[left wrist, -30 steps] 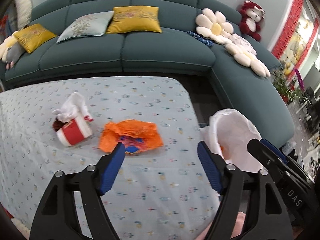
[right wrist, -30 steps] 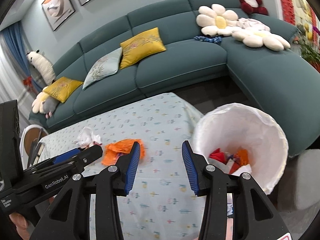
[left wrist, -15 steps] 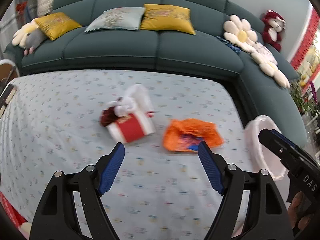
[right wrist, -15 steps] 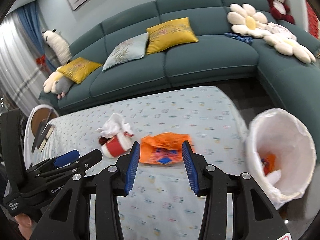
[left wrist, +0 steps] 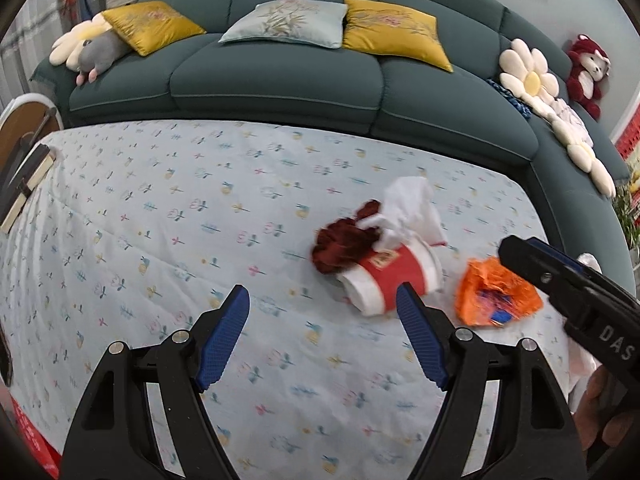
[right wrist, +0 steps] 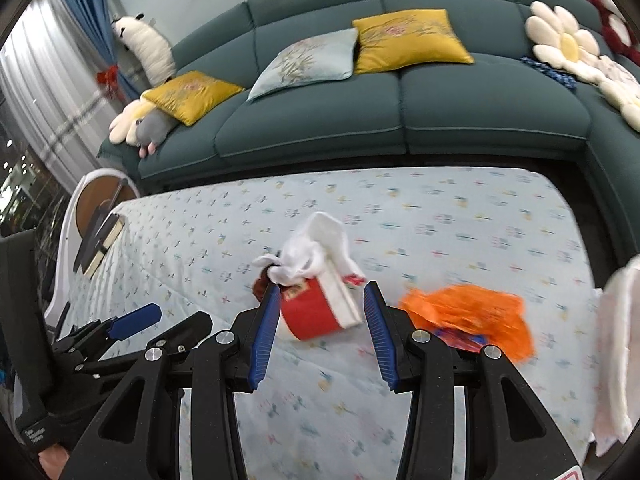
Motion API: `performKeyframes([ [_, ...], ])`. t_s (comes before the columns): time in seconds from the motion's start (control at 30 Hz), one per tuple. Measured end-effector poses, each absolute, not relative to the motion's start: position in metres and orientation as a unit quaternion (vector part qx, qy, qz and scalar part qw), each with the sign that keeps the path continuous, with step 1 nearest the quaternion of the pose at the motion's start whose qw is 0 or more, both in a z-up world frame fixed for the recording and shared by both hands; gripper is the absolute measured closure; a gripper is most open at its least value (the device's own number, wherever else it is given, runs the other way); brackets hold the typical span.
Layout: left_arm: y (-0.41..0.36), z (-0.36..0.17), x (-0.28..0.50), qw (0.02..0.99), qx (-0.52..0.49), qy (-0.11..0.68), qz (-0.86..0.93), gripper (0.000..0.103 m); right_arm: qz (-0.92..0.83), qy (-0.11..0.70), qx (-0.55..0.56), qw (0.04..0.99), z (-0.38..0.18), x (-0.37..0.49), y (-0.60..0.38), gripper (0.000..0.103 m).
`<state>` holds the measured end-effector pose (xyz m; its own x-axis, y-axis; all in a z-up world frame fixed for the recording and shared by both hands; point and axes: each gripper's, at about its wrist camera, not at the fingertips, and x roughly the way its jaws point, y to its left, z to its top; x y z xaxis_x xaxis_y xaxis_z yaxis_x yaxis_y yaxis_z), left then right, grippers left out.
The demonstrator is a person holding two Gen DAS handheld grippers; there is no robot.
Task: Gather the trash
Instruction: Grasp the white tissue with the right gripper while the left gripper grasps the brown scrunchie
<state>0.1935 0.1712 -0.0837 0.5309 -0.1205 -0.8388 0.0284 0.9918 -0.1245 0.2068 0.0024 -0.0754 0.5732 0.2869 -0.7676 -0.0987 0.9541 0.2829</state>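
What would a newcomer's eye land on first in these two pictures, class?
Probably the tipped red-and-white paper cup stuffed with white tissue, lying on the flowered tablecloth straight ahead of the open right hand-held gripper. Just to its right lies a crumpled orange wrapper. Behind the table, the teal sofa with its yellow cushions fills the background.

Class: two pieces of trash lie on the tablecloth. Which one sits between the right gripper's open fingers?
The red-and-white paper cup stuffed with white tissue, tipped on its side. The crumpled orange plastic wrapper lies outside the right gripper, to its right.
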Motion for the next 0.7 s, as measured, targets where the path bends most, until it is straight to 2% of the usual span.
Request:
performKeyframes([
  [0.23, 0.186, -0.101, 0.220, 0.870, -0.047, 0.488, -0.046, 0.031, 0.121, 0.467, 0.103, 0.870, -0.104, 0.249, 0.030, 0.060],
  [0.33, 0.188, -0.108, 0.228, 0.869, -0.049, 0.490, -0.050, 0.031, 0.124, 0.472, 0.104, 0.866, -0.115, 0.263, 0.037, 0.064],
  [0.43, 0.186, -0.114, 0.236, 0.868, -0.054, 0.491, -0.056, 0.031, 0.126, 0.481, 0.104, 0.861, -0.126, 0.273, 0.040, 0.074],
  [0.5, 0.181, -0.118, 0.241, 0.866, -0.050, 0.493, -0.062, 0.031, 0.127, 0.484, 0.108, 0.859, -0.131, 0.277, 0.038, 0.094],
  [0.7, 0.163, -0.128, 0.257, 0.864, -0.041, 0.495, -0.081, 0.031, 0.110, 0.468, 0.113, 0.869, -0.127, 0.269, 0.018, 0.097],
])
